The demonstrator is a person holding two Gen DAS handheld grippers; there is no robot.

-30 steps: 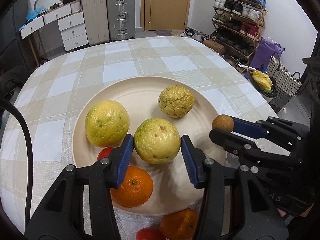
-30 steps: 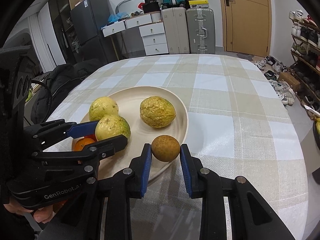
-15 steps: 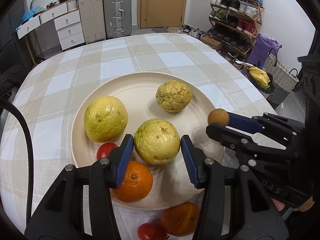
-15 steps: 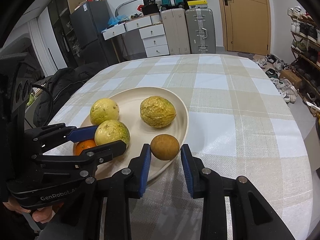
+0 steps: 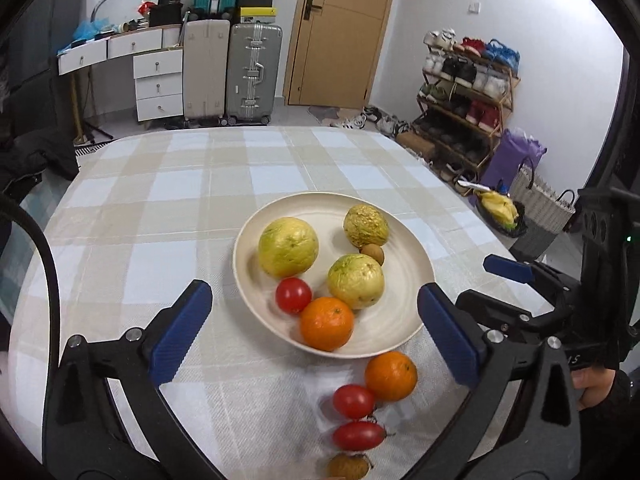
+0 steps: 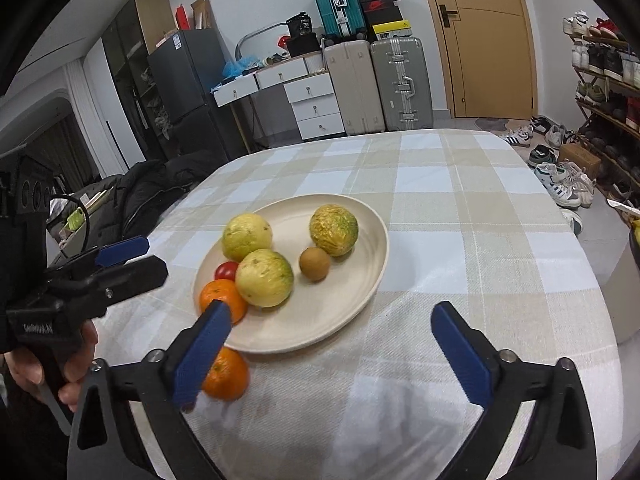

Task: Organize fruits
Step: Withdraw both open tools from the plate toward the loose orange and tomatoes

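On the round cream plate (image 5: 404,332) lie six fruits: a large yellow-green guava (image 5: 288,246) toward its far left, a wrinkled yellow passion fruit (image 5: 366,226) toward its far right, a small brown longan (image 5: 373,254) touching the passion fruit's near side, a second green-yellow guava (image 5: 356,286) at the middle, a red cherry tomato (image 5: 293,295) and a bright orange mandarin (image 5: 327,323) at the near rim. The plate sits near the front edge of the round table under a beige-and-white checked cloth (image 5: 160,208). Off the plate, closer to the front edge, lie another mandarin (image 5: 391,376), two red tomatoes (image 5: 354,401) and (image 5: 359,435), and a second brown longan (image 5: 348,467), in a loose line.

The left gripper (image 5: 314,334) has just been opening; its blue-padded jaws stand wide, empty, over the plate's near rim. The right gripper (image 6: 334,354) has likewise just opened wide, holding nothing, the longan it flanked now resting on the plate. A hand (image 6: 76,364) holds the left gripper's handle.
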